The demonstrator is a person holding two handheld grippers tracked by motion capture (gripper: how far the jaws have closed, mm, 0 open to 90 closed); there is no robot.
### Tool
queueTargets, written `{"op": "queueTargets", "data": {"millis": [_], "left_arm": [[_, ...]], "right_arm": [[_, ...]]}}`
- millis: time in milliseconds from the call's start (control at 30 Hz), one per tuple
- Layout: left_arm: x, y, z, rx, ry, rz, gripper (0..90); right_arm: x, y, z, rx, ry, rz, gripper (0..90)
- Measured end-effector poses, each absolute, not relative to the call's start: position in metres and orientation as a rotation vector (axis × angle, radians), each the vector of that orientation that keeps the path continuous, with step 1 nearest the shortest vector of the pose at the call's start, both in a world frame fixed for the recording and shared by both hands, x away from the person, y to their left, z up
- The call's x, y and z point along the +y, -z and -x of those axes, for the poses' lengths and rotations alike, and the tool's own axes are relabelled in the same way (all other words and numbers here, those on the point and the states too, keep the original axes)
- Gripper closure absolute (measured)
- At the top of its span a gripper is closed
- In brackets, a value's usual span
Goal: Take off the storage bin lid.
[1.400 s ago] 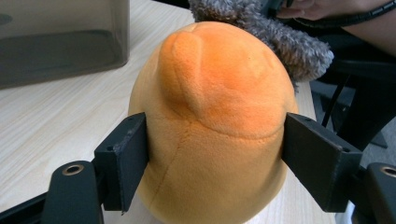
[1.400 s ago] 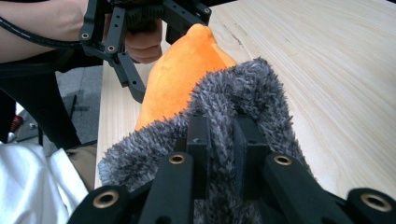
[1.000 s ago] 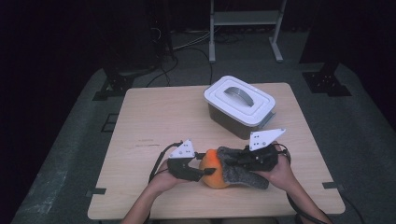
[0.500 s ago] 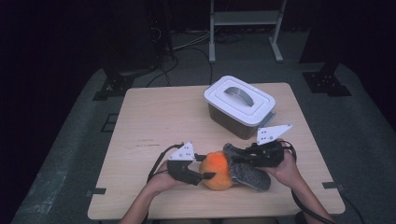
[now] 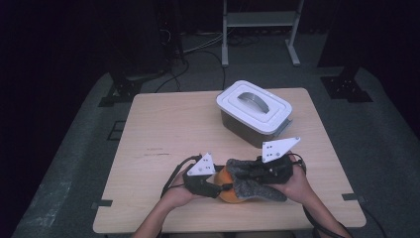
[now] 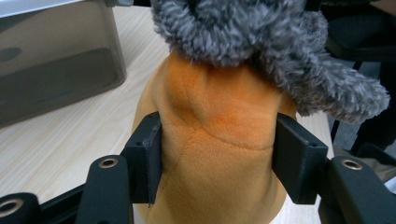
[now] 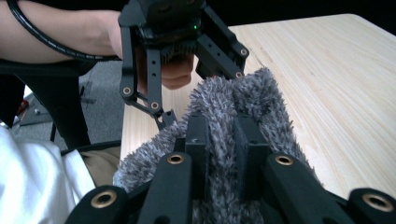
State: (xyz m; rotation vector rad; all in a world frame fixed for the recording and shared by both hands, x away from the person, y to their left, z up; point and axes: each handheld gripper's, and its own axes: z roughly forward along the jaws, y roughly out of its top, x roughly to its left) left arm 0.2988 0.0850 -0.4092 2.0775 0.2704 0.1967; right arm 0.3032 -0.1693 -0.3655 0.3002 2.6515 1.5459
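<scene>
the orange soft toy sits at the near edge of the wooden table, between the person's two hands, with a grey fuzzy cloth draped over its top and right side. in the left gripper view the left gripper has its two black jaws pressed against either side of the orange toy, squeezing the plush between them, and the grey cloth hangs over the toy's upper part. in the high view the left gripper lies low on the table, just left of the toy.

the right gripper pinches a fold of the grey cloth; its jaws stand close together with the fuzzy fabric bunched between them. from above, the right gripper rests on top of the cloth, though its jaw tips are hard to make out there. the right gripper view also shows the left gripper farther off, meeting the cloth from the opposite side.

a grey storage box with a white lid stands behind the toy toward the right of the table, closed and apart from it. its smoky wall shows in the left gripper view too.
</scene>
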Motion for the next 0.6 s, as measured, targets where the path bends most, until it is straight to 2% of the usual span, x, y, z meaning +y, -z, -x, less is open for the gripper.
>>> {"op": "queueTargets", "data": {"millis": [333, 433, 467, 533, 600], "left_arm": [[0.093, 0.412, -0.303, 0.266, -0.155, -2.065, 41.6], [0.092, 0.411, -0.303, 0.276, -0.14, -2.065, 32.8], [0.092, 0.412, -0.306, 0.298, -0.075, -2.052, 27.1], [0.093, 0.413, -0.307, 0.324, -0.041, -2.03, 20.0], [0.093, 0.414, -0.307, 0.312, -0.025, -2.033, 23.4]], "right_arm": [[-0.201, 0.375, -0.32, 2.638, -1.535, -0.451, 77.1], [-0.198, 0.379, -0.321, 2.677, -1.536, -0.45, 77.1], [-0.195, 0.379, -0.32, 2.69, -1.526, -0.437, 77.0], [-0.191, 0.379, -0.318, 2.714, -1.53, -0.419, 77.0], [-0.187, 0.379, -0.315, 2.737, -1.538, -0.387, 77.0]]}}
